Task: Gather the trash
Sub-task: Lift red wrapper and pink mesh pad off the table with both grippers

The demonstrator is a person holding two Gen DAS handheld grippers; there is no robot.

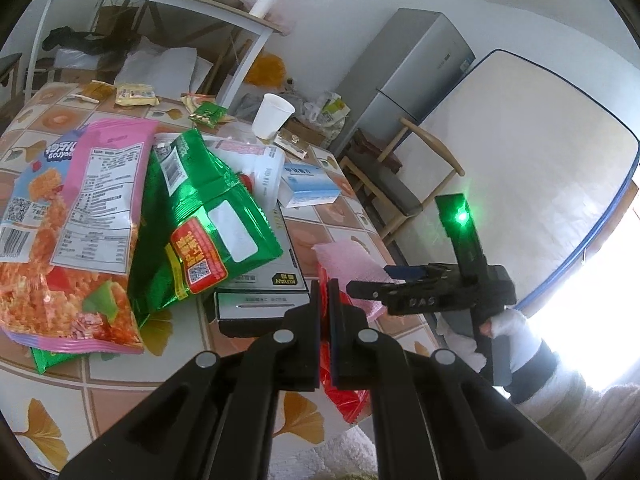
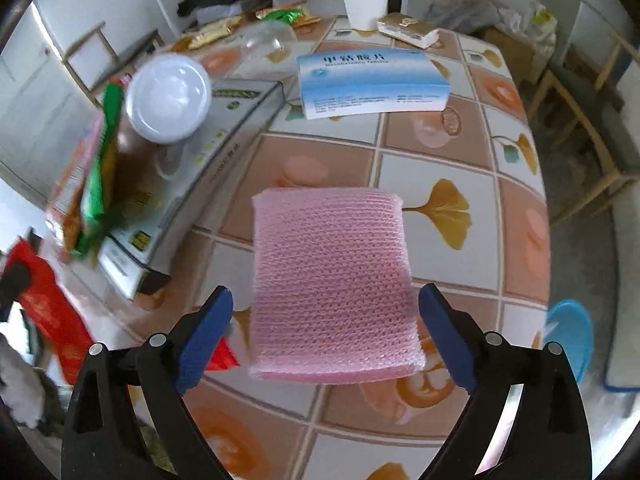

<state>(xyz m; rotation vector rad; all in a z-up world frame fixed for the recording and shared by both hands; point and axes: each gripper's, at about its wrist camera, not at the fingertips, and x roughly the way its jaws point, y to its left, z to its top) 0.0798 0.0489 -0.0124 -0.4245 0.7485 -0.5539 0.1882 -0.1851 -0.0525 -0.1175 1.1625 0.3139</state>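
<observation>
Surface (image 2: 460, 128), tiled ginkgo print, crowded ahead of both tools. Snack bags (image 1: 120, 220) heaped left of your left hand-held gripper (image 1: 324, 320), which is clamped on a red wrapper (image 1: 344, 400), likely kept as collected trash. Pink foam sheet (image 2: 332, 280), netted texture, soft and light, lies flat between the fingers of your right hand-held gripper (image 2: 326, 336); jaws stand wide apart, pads clear of it, seemingly lined up to pinch its near edge.

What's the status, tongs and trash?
Left tongs shut on red bag. Right tongs open over pink foam pad, pads clear. Nothing in the way.
</observation>
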